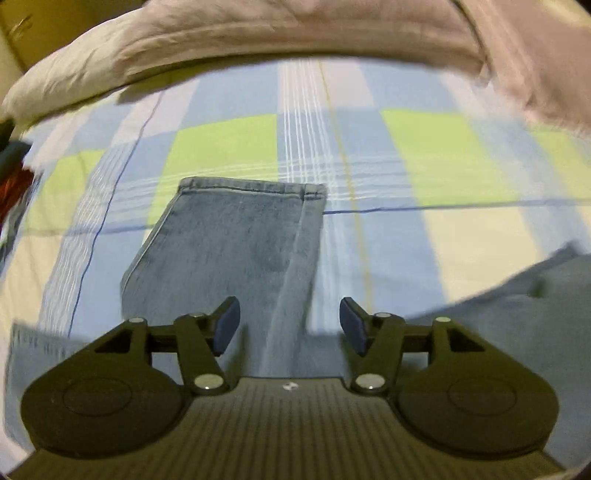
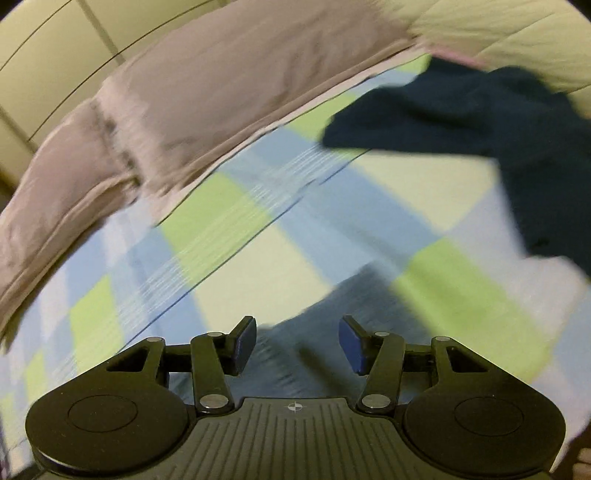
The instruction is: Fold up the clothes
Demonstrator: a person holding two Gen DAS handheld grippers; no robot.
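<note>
A pair of light blue jeans [image 1: 236, 251] lies flat on the checked bedsheet [image 1: 406, 155], one leg running away from me with its hem at the far end. My left gripper [image 1: 290, 326] hovers open just above the near part of that leg, nothing between its blue pads [image 1: 227, 325]. A further fold of denim [image 1: 517, 302] shows at the right. In the right wrist view, blurred denim [image 2: 310, 332] lies under my right gripper [image 2: 297, 345], which is open and holds nothing. A dark navy garment [image 2: 480, 122] lies crumpled at the far right.
A pinkish-grey quilt [image 1: 258, 33] is bunched along the far side of the bed and also fills the upper left as the quilt [image 2: 184, 92] in the right wrist view. Dark and red cloth [image 1: 14, 177] sits at the left edge. Pale cupboard panels [image 2: 44, 48] stand behind.
</note>
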